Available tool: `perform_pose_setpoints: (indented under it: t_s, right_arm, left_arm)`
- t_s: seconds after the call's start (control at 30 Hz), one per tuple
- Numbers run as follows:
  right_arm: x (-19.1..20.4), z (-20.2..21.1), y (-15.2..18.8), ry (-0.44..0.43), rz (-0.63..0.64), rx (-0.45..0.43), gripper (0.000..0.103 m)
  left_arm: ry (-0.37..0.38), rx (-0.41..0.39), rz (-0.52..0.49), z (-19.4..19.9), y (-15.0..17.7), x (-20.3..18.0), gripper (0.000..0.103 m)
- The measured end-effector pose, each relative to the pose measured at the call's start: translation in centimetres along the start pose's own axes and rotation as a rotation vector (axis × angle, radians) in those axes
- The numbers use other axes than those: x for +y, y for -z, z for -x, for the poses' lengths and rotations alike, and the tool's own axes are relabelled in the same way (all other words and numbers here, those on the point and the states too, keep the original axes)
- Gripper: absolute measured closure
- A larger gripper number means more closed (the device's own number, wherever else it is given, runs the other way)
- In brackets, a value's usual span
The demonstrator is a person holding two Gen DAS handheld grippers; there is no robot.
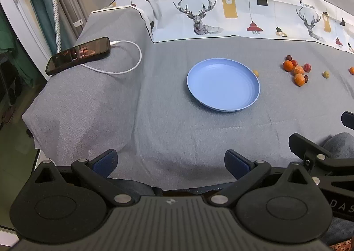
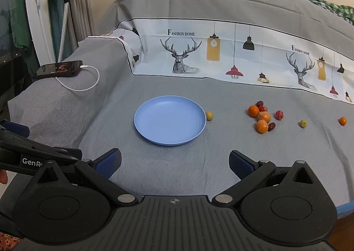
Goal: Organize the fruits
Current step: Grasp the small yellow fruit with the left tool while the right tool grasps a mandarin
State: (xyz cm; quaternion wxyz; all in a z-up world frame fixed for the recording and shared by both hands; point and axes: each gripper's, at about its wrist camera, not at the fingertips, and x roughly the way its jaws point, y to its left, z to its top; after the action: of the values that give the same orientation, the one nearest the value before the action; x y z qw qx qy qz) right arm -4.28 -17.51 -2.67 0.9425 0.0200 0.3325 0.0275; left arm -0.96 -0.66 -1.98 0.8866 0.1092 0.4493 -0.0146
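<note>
An empty blue plate [image 1: 223, 85] [image 2: 170, 120] lies on the grey cloth. A small yellow fruit [image 1: 255, 73] [image 2: 209, 115] rests just beyond its right rim. Further right lies a cluster of orange and dark red fruits [image 1: 297, 70] [image 2: 263, 117], then a lone yellow-green fruit [image 1: 326, 74] [image 2: 303, 123] and a small orange one [image 2: 342, 120]. My left gripper [image 1: 170, 162] is open and holds nothing, low and near the cloth's front edge. My right gripper [image 2: 174, 163] is open too, short of the plate. Part of the right gripper [image 1: 314, 153] shows in the left wrist view.
A black phone [image 1: 77, 55] [image 2: 59, 68] with a white charging cable [image 1: 124, 60] lies on the raised left corner of the cloth. A printed deer-and-lamp fabric band [image 2: 221, 56] runs along the back. The cloth drops off at the left edge.
</note>
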Motion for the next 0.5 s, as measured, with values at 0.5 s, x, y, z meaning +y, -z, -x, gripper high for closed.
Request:
perform_pose_setpoints:
  t_s: [0.5]
  right_arm:
    - [-4.0,-3.0,0.2,-0.006,-0.129,0.029,0.000]
  left_arm:
    - [0.022,0.054,-0.125,-2.7,-2.6,-3.8,0.000]
